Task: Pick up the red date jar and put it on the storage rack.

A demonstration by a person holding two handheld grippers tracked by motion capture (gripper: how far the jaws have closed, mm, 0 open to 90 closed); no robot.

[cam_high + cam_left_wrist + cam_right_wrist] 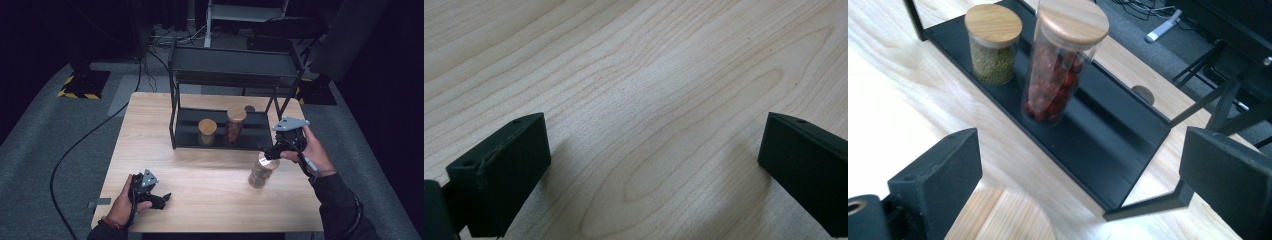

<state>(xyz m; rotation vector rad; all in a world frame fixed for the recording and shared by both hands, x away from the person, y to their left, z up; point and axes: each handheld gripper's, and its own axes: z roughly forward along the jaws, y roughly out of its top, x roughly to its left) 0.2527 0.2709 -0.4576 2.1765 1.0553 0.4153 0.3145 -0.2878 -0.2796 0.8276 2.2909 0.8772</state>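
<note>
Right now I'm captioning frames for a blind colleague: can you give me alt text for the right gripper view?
Two open black jaws frame a black rack shelf holding a short jar of green grains beside a taller jar of red pieces, both wood-lidded. A third wooden lid sits just below, on a pale wooden table.

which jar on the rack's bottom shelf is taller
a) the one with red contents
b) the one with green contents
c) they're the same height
a: in the right gripper view the jar of red contents stands well above the shorter jar of green contents beside it on the black shelf.
</note>
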